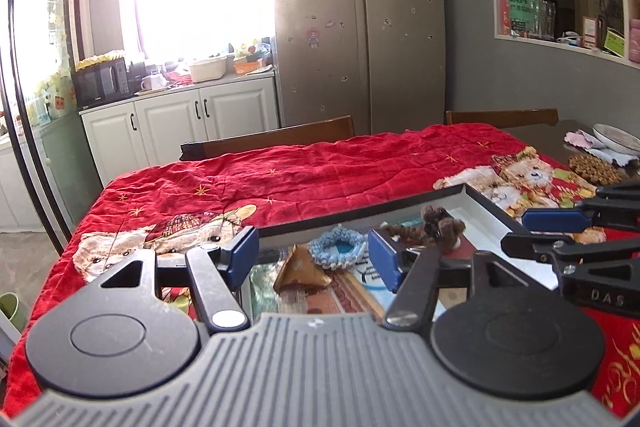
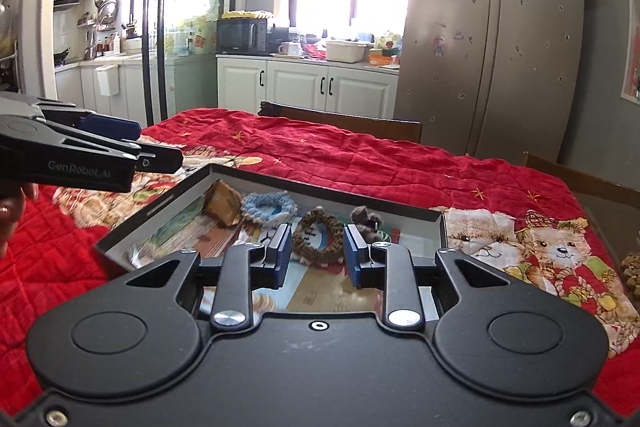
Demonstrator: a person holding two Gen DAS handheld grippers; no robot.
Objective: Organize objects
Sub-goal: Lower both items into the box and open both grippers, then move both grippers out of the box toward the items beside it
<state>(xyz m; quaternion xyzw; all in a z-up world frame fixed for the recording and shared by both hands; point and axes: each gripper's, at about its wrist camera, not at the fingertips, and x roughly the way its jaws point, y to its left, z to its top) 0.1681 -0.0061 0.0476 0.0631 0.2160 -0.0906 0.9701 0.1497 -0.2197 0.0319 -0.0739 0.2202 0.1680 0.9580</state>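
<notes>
Both hands up over the tray [image 2: 434, 233], a shallow dark-rimmed box on the red quilt [image 2: 360, 155] that covers the tabletop

In the tray, along its far wall: gold wedge-shaped packet [image 2: 222, 207] toward the far left corner, blue crocheted ring [image 2: 264, 207] just beside it, brown braided ring [image 2: 318, 239] next along, dark fuzzy toy [image 2: 368, 221] toward the far right corner. Four items in, loosely lined up, none stacked as far as I can see

My left gripper [image 1: 314, 253]: jaws standing wide, nothing between the pads; the packet and blue ring only show through the gap, lying in the tray below. My right gripper [image 2: 314, 257]: jaws narrow but apart, empty; the brown ring is seen between the pads but lies on the tray floor, not pinched

Still outside the tray: a brown woven coaster-like piece [image 1: 594, 169] near the right edge of the tabletop, beside a white dish [image 1: 618, 139] and a pale cloth [image 1: 584, 139] on the bare part past the quilt. Can't tell if these belong to the job

Judgement: most of the sorting looks done; what's left, if anything, is that brown piece at the right edge
</notes>
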